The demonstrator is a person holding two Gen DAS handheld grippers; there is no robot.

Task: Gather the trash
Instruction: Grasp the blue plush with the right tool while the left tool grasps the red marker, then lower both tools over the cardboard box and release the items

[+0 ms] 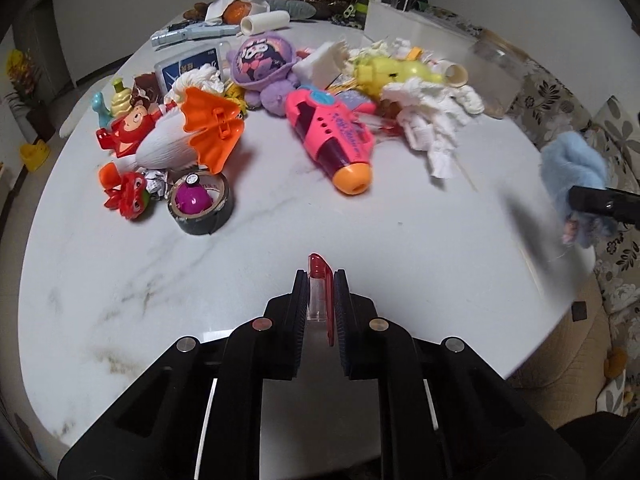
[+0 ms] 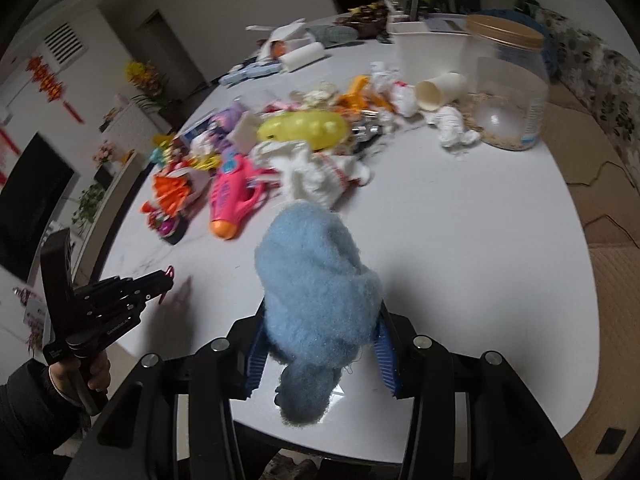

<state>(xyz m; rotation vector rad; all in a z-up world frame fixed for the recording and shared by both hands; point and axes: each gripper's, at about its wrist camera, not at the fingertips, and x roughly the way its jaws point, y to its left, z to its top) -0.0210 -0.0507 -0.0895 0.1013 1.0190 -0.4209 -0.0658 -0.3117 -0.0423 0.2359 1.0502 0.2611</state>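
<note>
Left gripper [image 1: 321,280] clenched on a red pen cap [image 1: 320,292] — the cap stands between the two pads, tip poking out past them, above the white marble table [image 1: 200,300]. Nothing else touches the jaws.

Right gripper [image 2: 320,344] clamped on a blue fluffy wad [image 2: 316,300] — the fluff bulges out ahead of the pads and hangs down below them, over the near table edge. In the left view the same wad [image 1: 572,172] sits far right of the left jaws, blurred.

Ahead of both jaws, well apart: the clutter pile. Pink toy gun [image 1: 332,132] straight ahead of the left jaws, crumpled white tissue [image 1: 432,116] ahead-right of them, tape roll [image 1: 200,204] with a purple toy inside it ahead-left, orange-and-white toy [image 1: 188,136] just behind the tape. Tissue [image 2: 316,172] lies directly ahead of the right jaws, beyond the wad; plastic jar [image 2: 508,84] with a tan lid far ahead-right, paper cup [image 2: 440,90] lying on its side beside it.
</note>
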